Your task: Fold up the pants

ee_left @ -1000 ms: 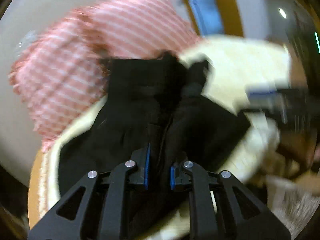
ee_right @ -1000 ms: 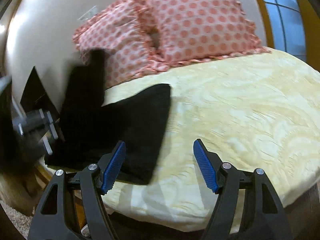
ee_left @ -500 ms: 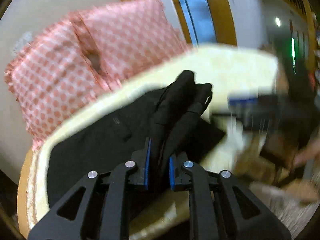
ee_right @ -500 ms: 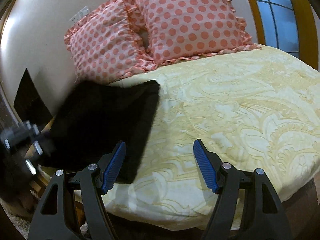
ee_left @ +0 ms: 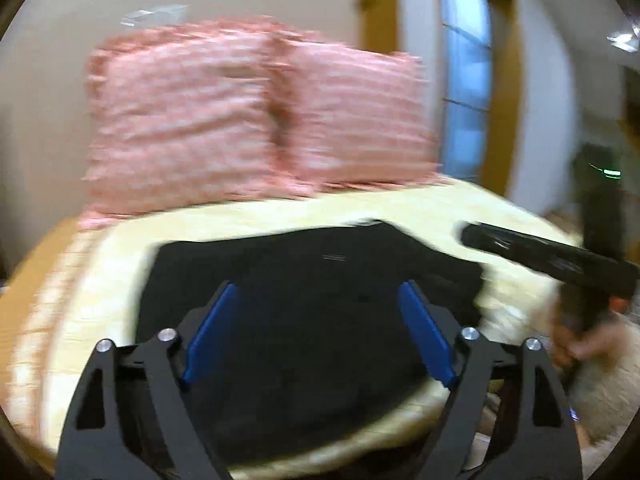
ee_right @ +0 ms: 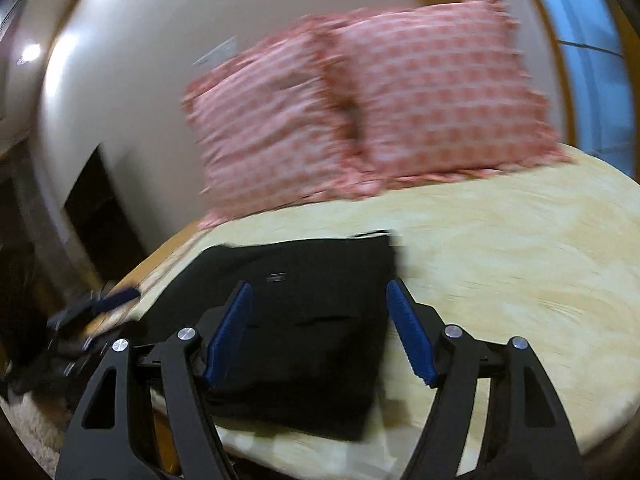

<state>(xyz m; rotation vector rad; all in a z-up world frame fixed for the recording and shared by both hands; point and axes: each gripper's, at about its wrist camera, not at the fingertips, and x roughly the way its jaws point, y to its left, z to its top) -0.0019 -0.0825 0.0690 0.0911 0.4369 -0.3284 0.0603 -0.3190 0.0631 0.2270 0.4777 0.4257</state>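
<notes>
Now folded pants (ee_left: 312, 304) flat on bed (ee_left: 400, 208), long axis unclear.

Yellow-covered bed (ee_right: 500, 264), folded black pants (ee_right: 304, 320) near its corner, two pink pillows (ee_right: 360, 120) at the head

The pants (ee_left: 308, 320) lie flat on the bed (ee_right: 500, 264), at its near left part. Behind the pants, at the far edge of the bed, two pillows (ee_right: 360, 120) stand side by side against the wall (ee_right: 132, 92), touching each other. To the right of the pants the bed cover runs on. Right of the pillows, behind the bed, is a window (ee_left: 466, 100). The left gripper (ee_left: 320, 328) is in front of the pants, over their near part, jaws apart. The right gripper (ee_right: 320, 332) is also in front of the pants, over their right edge, jaws apart; in the left wrist view it (ee_left: 540, 256) is to the right of the pants.
</notes>
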